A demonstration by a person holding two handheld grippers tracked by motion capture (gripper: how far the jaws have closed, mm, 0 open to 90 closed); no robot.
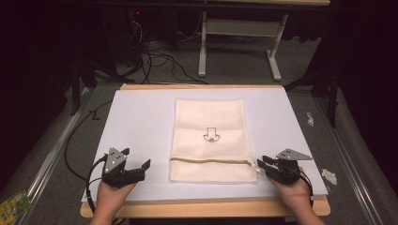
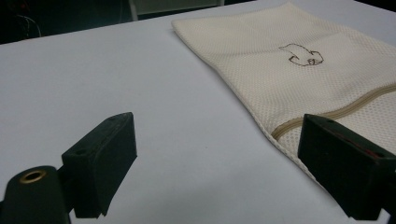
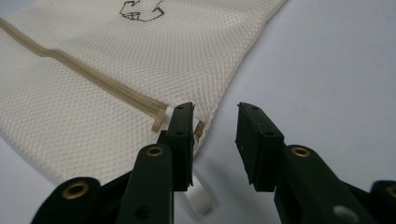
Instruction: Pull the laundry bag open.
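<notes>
A cream mesh bag [image 1: 210, 126] lies flat in the middle of the white board [image 1: 141, 117], with a small dark drawing [image 1: 210, 135] on it and a tan zipper [image 1: 209, 161] running across near its front end. My left gripper [image 1: 138, 160] rests on the board to the bag's left, jaws wide open and empty; in the left gripper view [image 2: 219, 140] the bag's edge [image 2: 261, 121] reaches toward the right jaw. My right gripper [image 1: 262, 163] is at the bag's front right corner. In the right gripper view [image 3: 215, 121] it is open by a narrow gap, its left jaw over the zipper's end [image 3: 160, 119].
The white board sits on a wooden table [image 1: 202, 208]. A white label tag [image 3: 201, 200] sticks out of the bag's corner under the right gripper. Cables [image 1: 155, 56] and a table frame [image 1: 239, 28] are on the floor beyond. Paper scraps [image 1: 328, 176] lie to the right.
</notes>
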